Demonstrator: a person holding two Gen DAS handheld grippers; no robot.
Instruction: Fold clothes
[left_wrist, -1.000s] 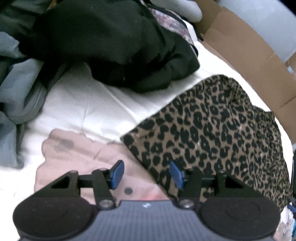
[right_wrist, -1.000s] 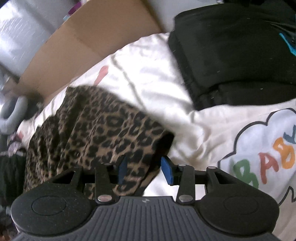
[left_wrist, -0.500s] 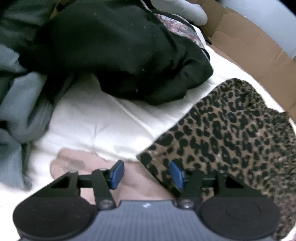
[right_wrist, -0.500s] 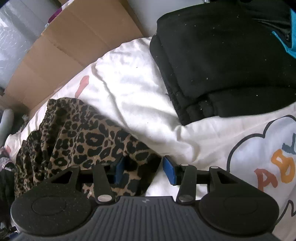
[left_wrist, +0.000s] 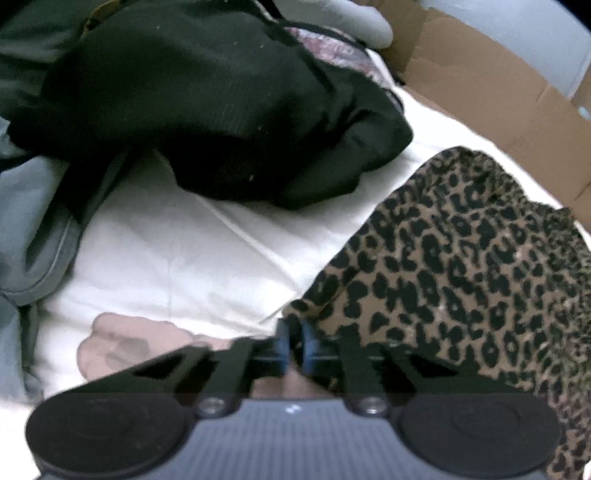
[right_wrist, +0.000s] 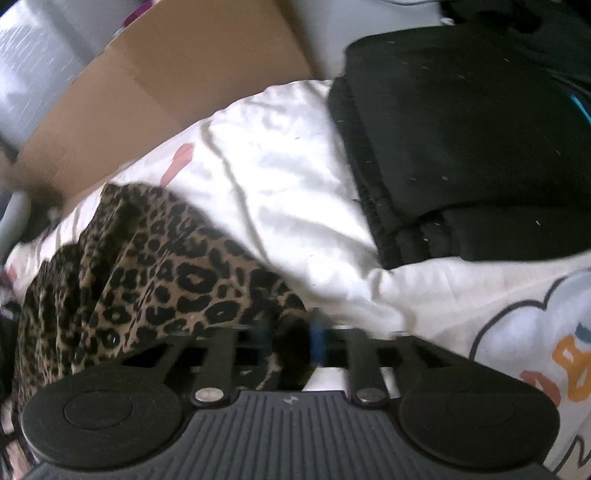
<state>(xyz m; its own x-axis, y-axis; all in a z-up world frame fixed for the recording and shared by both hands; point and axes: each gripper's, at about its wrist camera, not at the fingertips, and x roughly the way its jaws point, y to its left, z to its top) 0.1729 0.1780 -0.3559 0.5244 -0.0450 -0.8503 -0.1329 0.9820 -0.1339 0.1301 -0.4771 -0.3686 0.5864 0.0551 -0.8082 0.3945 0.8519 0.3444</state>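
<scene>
A leopard-print garment (left_wrist: 461, 266) lies spread on a white bed sheet (left_wrist: 177, 251). My left gripper (left_wrist: 295, 345) is at the garment's near left corner. Its blue pads are closing, almost together, and pinch the tip of that corner. In the right wrist view the same garment (right_wrist: 166, 273) lies to the left. Over its near right corner, my right gripper (right_wrist: 290, 338) is closing, with a fold of dark leopard fabric squeezed between the blurred blue pads.
A crumpled black garment (left_wrist: 221, 103) and grey clothing (left_wrist: 33, 221) lie beyond the left gripper. A folded black garment (right_wrist: 461, 140) rests at upper right on the sheet (right_wrist: 288, 192). Cardboard (right_wrist: 166, 81) borders the far side. A cloud print with coloured letters (right_wrist: 535, 332) marks the sheet.
Both grippers' jaws went from wide apart to nearly together, each closing onto a corner of the leopard garment. The right gripper edged lower toward the fabric.
</scene>
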